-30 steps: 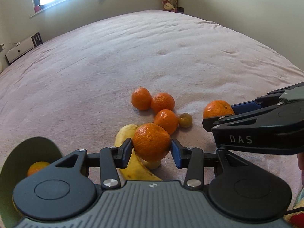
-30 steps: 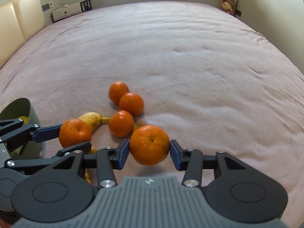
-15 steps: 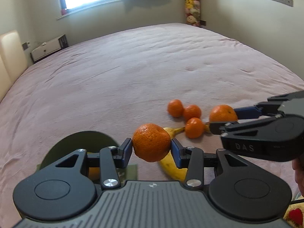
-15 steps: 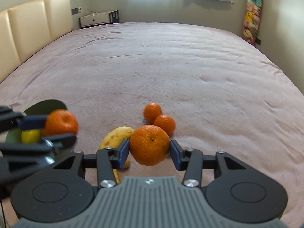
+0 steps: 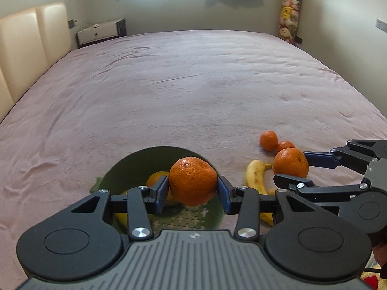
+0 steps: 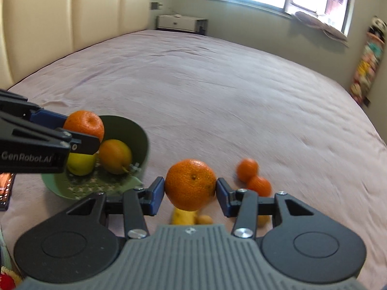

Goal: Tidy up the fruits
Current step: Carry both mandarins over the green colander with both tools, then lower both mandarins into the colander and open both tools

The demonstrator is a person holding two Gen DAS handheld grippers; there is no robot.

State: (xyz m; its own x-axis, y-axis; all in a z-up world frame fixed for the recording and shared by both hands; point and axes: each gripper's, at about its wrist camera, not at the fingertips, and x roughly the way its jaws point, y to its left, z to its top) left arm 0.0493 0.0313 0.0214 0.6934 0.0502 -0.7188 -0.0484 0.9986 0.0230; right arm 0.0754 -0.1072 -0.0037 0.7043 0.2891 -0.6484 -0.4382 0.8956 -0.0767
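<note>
My left gripper is shut on an orange tangerine and holds it above the green bowl. In the right wrist view that same tangerine hangs over the bowl, which holds a yellow fruit and an orange fruit. My right gripper is shut on a second tangerine, off to the right of the bowl. Two tangerines and a banana lie on the bed below it.
The pink bedspread stretches far ahead. A cream headboard stands at the left, a white cabinet by the far wall. A dark phone lies at the left edge beside the bowl. Small yellowish fruits lie near the banana.
Both grippers have swung left and risen with their tangerines. The left one now hangs over the green bowl; the loose fruit pile has slid to the right in both views.
</note>
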